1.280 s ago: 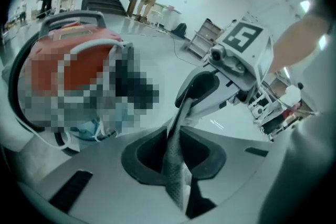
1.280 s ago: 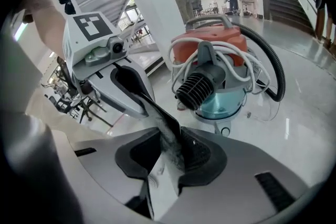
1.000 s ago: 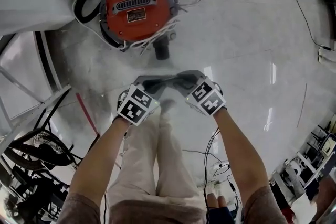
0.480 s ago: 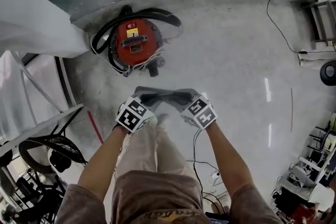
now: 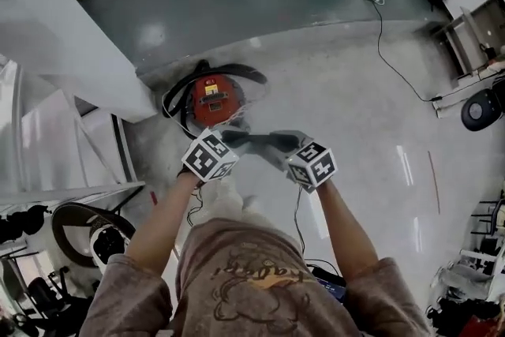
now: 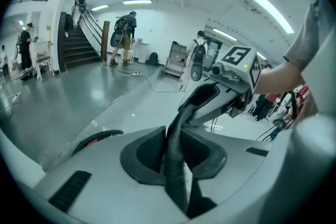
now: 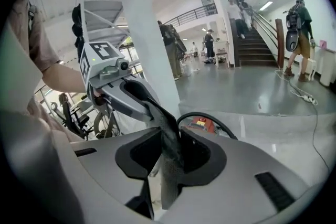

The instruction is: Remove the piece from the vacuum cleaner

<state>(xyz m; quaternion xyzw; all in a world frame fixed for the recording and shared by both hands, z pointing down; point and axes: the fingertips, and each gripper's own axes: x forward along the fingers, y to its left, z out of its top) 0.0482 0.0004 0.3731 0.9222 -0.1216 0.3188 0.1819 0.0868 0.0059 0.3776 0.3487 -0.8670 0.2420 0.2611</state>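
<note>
Clamping one dark piece (image 5: 254, 141) from opposite ends, the left gripper (image 5: 230, 139) and the right gripper (image 5: 278, 144) are held out in front of the person, above the floor (image 5: 363, 130). In the left gripper view the fingers (image 6: 144, 155) are clenched on the piece (image 6: 176, 165), a thin, dark, flat strip that runs up out of them and away to the right gripper (image 6: 220, 93), just ahead. In the right gripper view the fingers (image 7: 202, 156) are likewise pinched on the piece's other end (image 7: 168, 157), whose surface looks finely textured there, and it leads on to the left gripper (image 7: 122, 91) opposite. The piece hangs in the air between the two pairs of fingers, touching nothing else. The red vacuum cleaner (image 5: 213, 100) stands on the floor beyond the fingers, well apart from the piece, with a black hose (image 5: 180, 95) looped around it; in the right gripper view it shows just past the fingertips (image 7: 203, 124). Farther beyond the fingers in both gripper views are a staircase (image 6: 76, 47) and several people standing or walking.
</note>
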